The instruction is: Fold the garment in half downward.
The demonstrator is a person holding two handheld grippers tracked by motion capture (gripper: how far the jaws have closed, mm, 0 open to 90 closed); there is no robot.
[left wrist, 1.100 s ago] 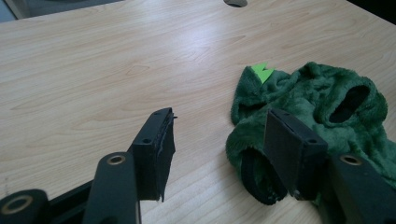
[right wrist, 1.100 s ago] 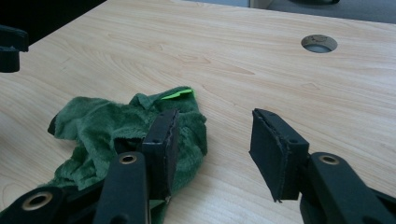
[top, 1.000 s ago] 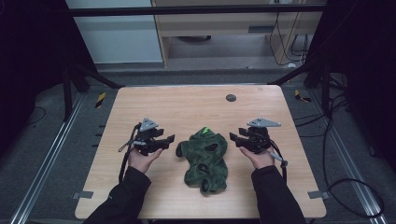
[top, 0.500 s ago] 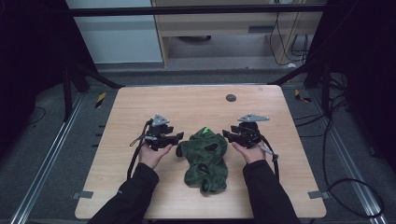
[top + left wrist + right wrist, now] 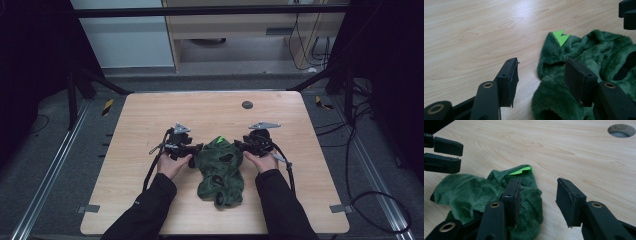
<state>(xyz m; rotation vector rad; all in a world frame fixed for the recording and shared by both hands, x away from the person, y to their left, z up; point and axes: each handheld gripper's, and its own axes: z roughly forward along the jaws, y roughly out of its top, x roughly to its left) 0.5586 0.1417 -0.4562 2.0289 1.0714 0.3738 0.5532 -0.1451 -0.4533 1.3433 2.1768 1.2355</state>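
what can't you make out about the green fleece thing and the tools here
- Green fleece garment: its exact type; crumpled, small in the high view.
- Its near part: cut off by the bottom edge in the left gripper view, behind the left tool.
- Underside: hidden against the table.
- Right tool: whether its inner pad touches fleece.

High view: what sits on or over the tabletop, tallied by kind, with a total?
Dark green fleece garment with a bright green tag: 1
Hand-held grippers, left gripper and right gripper, one at each side of the garment, both open: 2
Round hole in the table: 1
Total: 4
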